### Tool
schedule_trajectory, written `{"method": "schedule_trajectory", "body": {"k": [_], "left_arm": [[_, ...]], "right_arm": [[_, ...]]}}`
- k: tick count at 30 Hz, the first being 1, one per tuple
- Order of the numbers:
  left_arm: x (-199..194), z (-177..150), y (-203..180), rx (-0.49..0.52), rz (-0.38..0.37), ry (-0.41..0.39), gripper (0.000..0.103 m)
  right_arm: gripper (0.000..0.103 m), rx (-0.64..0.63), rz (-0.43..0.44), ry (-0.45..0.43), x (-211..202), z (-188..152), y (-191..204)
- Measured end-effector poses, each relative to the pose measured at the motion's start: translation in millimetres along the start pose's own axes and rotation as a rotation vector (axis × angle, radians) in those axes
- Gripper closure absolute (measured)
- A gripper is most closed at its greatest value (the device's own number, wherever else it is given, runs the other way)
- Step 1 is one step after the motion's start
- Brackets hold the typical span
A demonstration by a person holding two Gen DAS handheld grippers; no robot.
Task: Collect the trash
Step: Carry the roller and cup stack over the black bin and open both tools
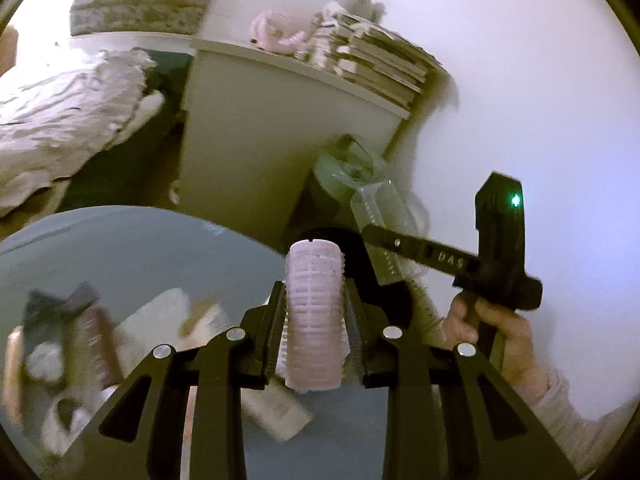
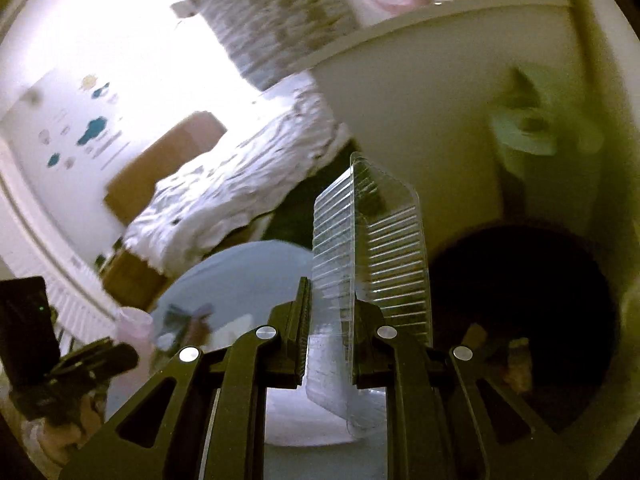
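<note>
The left gripper [image 1: 315,312] is pinching a pink roller [image 1: 315,320]. The roller is a short tube with rows of little slots and tiny bristles, standing up between the pads above a round grey table [image 1: 132,248]. The right gripper [image 2: 333,332] is squeezing a clear tray [image 2: 372,264]. The tray is see-through plastic with ribbed sides, standing on its edge, next to a dark round bin [image 2: 520,304]. A hand [image 1: 496,340] is holding the right gripper's handle.
</note>
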State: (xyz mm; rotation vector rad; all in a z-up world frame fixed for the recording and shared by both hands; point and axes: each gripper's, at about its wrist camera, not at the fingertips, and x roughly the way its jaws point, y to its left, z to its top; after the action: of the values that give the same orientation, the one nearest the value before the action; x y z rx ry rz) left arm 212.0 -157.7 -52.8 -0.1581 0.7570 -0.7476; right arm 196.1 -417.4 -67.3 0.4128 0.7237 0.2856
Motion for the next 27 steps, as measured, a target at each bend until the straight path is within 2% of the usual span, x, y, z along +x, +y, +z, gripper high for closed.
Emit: {"method": "schedule_trajectory", "body": {"k": [10, 17, 27], "left_arm": [[89.1, 24.0, -31.4, 0.026, -0.104, 0.073, 0.074], [144.7, 29.6, -38.1, 0.004, -0.129, 0.132, 0.074], [187.6, 25.1, -46.7, -0.014, -0.137, 0.185, 0.074]], "right_arm": [[0.087, 0.126, -0.113, -0.022, 4.7, -16.9, -80.9], [0.087, 0.185, -0.153, -0.022, 13.2, -19.3, -112.5], [0.087, 0.254, -0.197, 0.041, 26.1, -24.9, -138.2]]}}
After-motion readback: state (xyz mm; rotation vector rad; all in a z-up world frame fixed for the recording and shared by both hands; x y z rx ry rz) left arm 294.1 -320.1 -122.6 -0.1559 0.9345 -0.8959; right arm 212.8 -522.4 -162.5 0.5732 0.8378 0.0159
